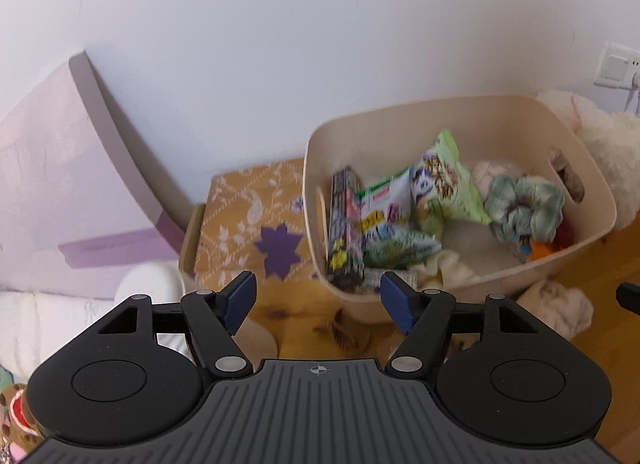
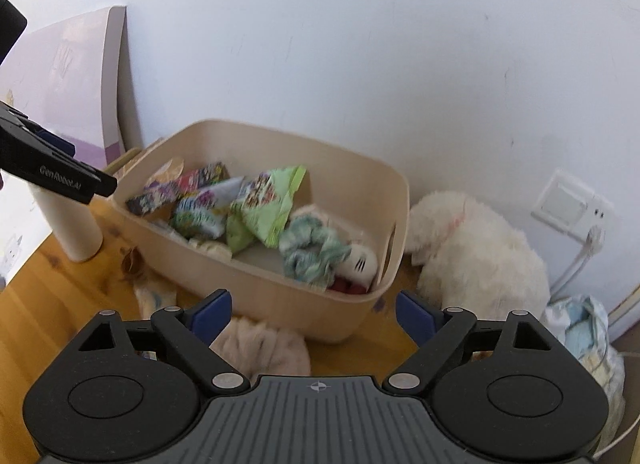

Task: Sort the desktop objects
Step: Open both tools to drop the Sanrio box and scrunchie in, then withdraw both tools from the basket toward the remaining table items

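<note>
The right claw [image 2: 314, 318] is spread and empty, directly above a fluffy cream cloth [image 2: 264, 348] on the bench [image 2: 60, 296]. The left claw [image 1: 316, 304], also spread and empty, hangs before the full tub [image 1: 460, 280].

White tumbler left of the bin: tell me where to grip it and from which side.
Grip the white tumbler around its upper body, coming in level from the front. It stands upright on the wooden desk with smooth round walls; the beige bin crowds its right side, and the left gripper hangs over its top.
</note>
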### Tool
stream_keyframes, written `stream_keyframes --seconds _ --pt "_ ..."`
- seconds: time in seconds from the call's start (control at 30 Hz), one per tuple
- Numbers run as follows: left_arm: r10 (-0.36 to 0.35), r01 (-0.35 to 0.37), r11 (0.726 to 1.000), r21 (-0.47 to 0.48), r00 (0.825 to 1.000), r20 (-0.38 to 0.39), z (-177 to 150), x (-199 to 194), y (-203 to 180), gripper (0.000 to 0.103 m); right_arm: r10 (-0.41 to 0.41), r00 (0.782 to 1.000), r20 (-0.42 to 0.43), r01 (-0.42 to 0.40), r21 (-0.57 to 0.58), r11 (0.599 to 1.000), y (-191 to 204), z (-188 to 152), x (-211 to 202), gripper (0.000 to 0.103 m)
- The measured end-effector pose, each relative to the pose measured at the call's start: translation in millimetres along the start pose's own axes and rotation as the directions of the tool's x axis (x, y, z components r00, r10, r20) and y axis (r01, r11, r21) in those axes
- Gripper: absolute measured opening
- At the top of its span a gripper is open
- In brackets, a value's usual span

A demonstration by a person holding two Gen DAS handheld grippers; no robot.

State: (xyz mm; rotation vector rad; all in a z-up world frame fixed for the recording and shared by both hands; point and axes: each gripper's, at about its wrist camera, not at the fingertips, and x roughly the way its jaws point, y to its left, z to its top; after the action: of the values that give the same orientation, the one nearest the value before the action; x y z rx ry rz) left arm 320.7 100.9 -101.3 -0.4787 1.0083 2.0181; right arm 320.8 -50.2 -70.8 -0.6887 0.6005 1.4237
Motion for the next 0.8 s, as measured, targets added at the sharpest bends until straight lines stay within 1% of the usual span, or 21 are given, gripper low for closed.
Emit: stream_keyframes --seconds 0.1,0.23,0.33,0.5,0.63,0.8 --pt "-0.008 0.007 1.0 -0.011 0.999 -0.041 -12.9 0.8 1.9 0.07 0.011 0.999 -0.038 -0.011 0.004 1.0 4.4 -13.9 -0.2 0.093" --pt "-0.049 0.046 0.998 -0.032 0.993 -0.11 -32.3 5.6 2.0 0.07 0.034 0.996 -0.087 -0.032 0.024 0.999 12.4 -33.5 0.8 0.093" --pt "-0.078 0.072 0.996 -0.044 0.984 -0.159 -47.5 12.3 -0.7 0.07 0.056 0.991 -0.125 -0.051 0.041 0.998 15.7 -45.0 5.7 0.093" --pt "-0.123 0.106 0.991 -0.086 0.964 -0.234 -67.9 23.5 -12.6 0.07 0.096 0.976 -0.194 -0.082 0.078 0.994 21.0 -59.6 20.9 0.093" --pt "-0.132 0.101 0.987 -0.121 0.951 -0.28 -79.3 35.6 -24.5 0.07 0.116 0.965 -0.237 -0.093 0.104 0.99 27.1 -69.8 36.0 0.093" --pt "-0.132 0.086 0.985 -0.152 0.936 -0.325 -91.1 50.9 -36.7 0.07 0.121 0.954 -0.275 -0.098 0.099 0.99 35.6 -77.8 52.3 0.092"
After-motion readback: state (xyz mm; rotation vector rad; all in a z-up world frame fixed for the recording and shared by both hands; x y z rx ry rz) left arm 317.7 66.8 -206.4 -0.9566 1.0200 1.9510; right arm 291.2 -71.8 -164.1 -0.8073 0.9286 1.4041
